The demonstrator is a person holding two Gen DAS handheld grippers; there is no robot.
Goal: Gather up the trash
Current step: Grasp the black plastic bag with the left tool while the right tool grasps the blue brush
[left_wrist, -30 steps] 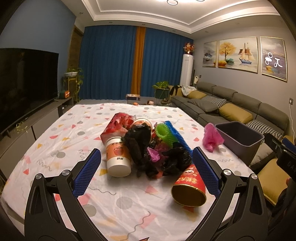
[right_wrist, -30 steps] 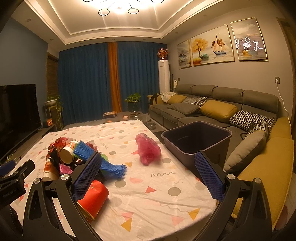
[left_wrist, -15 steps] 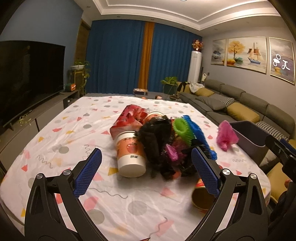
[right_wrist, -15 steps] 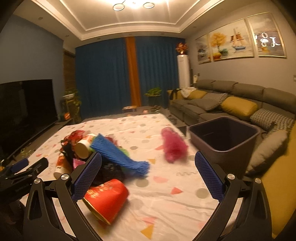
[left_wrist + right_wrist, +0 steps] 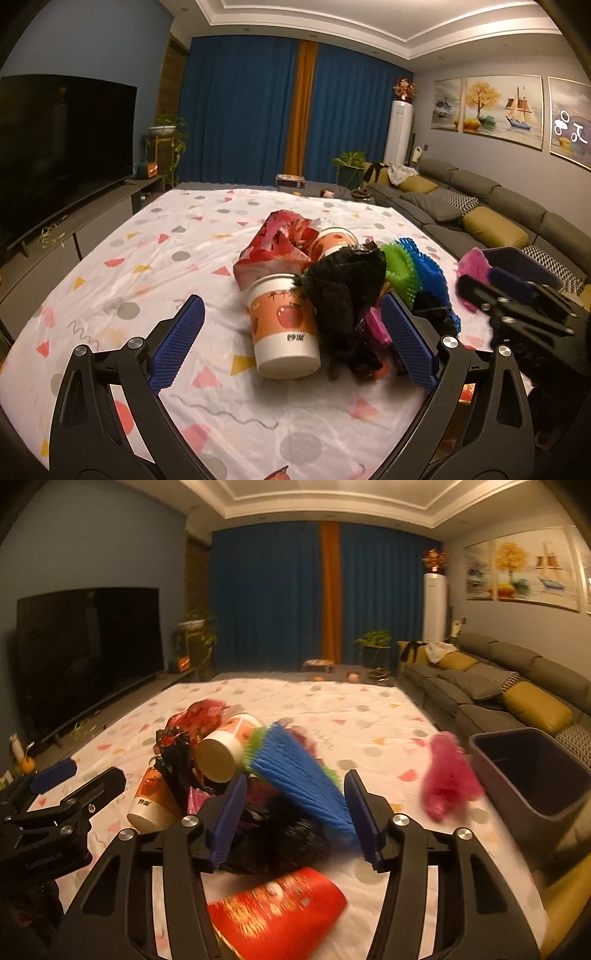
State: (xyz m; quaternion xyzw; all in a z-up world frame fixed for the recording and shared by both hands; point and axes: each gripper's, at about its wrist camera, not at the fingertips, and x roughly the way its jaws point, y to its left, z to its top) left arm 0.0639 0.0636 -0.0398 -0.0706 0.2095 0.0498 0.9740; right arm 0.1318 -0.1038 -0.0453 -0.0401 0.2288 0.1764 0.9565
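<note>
A pile of trash lies on the patterned table (image 5: 122,266): an apple-print paper cup (image 5: 282,326), a black bag (image 5: 343,291), a red bag (image 5: 277,240), a second cup (image 5: 330,240), green (image 5: 399,264) and blue (image 5: 430,271) spiky pieces. My left gripper (image 5: 291,345) is open, its fingers on either side of the near cup and black bag. My right gripper (image 5: 293,814) is open but narrower, just before the blue piece (image 5: 299,775) and black bag (image 5: 284,838), above a red cup (image 5: 277,908) lying on its side. A pink bag (image 5: 447,775) lies beside the grey bin (image 5: 532,775).
The bin stands off the table's right edge, before a grey sofa (image 5: 498,690). A TV (image 5: 62,147) on a low cabinet stands along the left wall. The right gripper's body (image 5: 517,310) shows at the right of the left wrist view.
Both grippers have moved in toward the pile. The right one swung left from facing the bin and its jaws have narrowed. The left one stays wide open.
</note>
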